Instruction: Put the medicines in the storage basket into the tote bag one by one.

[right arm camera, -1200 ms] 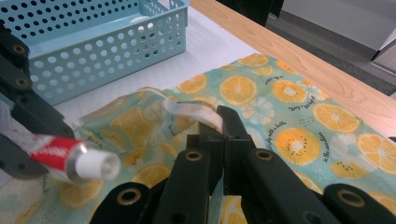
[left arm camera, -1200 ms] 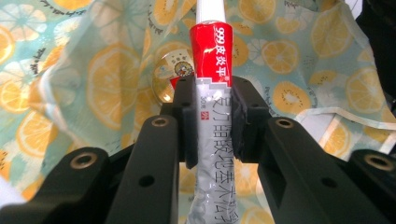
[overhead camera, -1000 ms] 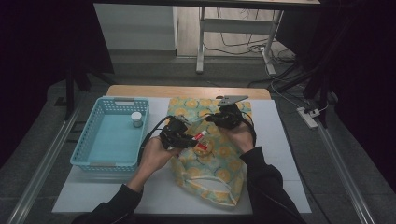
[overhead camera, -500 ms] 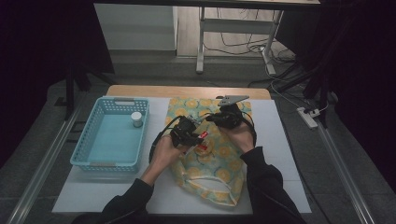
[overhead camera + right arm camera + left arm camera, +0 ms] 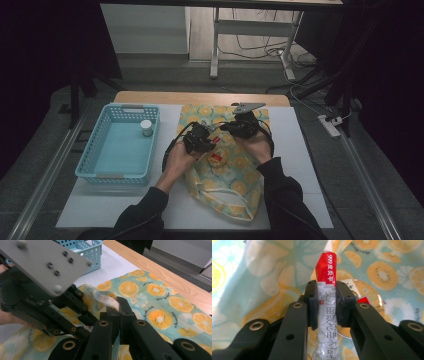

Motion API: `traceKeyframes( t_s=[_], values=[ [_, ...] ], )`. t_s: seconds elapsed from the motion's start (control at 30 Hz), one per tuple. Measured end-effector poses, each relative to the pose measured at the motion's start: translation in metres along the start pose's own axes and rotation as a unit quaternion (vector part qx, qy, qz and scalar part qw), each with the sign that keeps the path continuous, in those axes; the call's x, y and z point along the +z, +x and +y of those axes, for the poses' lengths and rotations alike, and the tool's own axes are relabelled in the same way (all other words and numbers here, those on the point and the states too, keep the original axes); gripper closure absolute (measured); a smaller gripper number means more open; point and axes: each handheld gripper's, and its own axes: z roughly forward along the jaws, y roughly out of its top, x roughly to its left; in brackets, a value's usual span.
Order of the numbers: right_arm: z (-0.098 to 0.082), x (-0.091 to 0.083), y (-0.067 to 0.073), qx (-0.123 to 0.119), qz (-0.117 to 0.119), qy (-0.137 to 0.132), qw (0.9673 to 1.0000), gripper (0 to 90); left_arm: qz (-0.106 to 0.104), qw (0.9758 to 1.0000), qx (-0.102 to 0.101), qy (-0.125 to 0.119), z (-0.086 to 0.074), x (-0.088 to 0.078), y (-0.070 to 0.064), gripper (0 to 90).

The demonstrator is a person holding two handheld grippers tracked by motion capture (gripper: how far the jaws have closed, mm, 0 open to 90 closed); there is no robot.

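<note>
A cloth bag (image 5: 225, 187) printed with orange slices lies on the white table top. My left gripper (image 5: 204, 140) is shut on a red-and-white ointment tube (image 5: 325, 270), its tip pointing into the bag's mouth. In the left gripper view both pads (image 5: 313, 306) press the tube's sides. My right gripper (image 5: 235, 126) is shut on the edge of the bag's opening (image 5: 106, 300) and holds it up. A round shiny item with a red label (image 5: 363, 298) lies in the bag, just behind the tube.
At the left stands a light blue basket (image 5: 87, 172) holding a small white jar (image 5: 146, 127). The wooden table edge (image 5: 200, 97) runs behind the bag. Bare white surface (image 5: 295, 150) lies to the right of the bag.
My left gripper has carried the tube to the right and down, closer to the bag's mouth. The right gripper has kept still on the bag's edge.
</note>
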Motion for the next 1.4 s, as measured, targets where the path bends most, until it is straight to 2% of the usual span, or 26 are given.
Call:
traceKeyframes(
  t_s=[0.2,0.33,0.57,0.73,0.87,0.97,1.1,1.27,1.4],
  values=[
    [-0.001,0.001,0.0,0.001,0.0,0.003,1.0,89.8,0.009,0.9999,0.002,0.005,0.001,0.007,0.001,73.8],
    [-0.001,0.001,-0.001,0.001,0.0,0.002,1.0,89.8,0.008,0.9999,-0.007,0.005,0.001,0.009,0.002,72.6],
    [-0.001,0.0,-0.001,0.002,0.0,0.0,1.0,89.8,0.001,1.0,-0.009,0.001,0.001,0.004,0.001,63.7],
    [-0.001,0.0,-0.001,0.001,0.0,0.0,1.0,89.8,-0.006,1.0,-0.003,-0.001,0.001,-0.004,-0.002,56.6],
    [-0.001,0.0,-0.001,0.002,0.0,-0.001,1.0,89.8,-0.035,0.9992,0.015,-0.012,0.0,-0.013,-0.005,49.1],
    [-0.001,0.0,-0.001,0.003,-0.001,-0.001,1.0,89.8,-0.04,0.9988,0.025,-0.015,-0.002,-0.02,-0.007,45.6],
    [-0.001,0.001,-0.001,0.002,0.0,0.002,1.0,89.8,-0.059,0.9977,0.017,-0.029,-0.005,-0.03,-0.006,37.3],
    [-0.002,0.001,-0.001,0.001,0.001,0.002,1.0,89.8,-0.06,0.9973,0.023,-0.035,-0.009,-0.044,-0.006,25.5],
    [-0.002,0.001,-0.001,-0.001,0.002,0.002,1.0,89.8,-0.06,0.997,0.023,-0.043,-0.012,-0.052,-0.005,20.9]
  ],
)
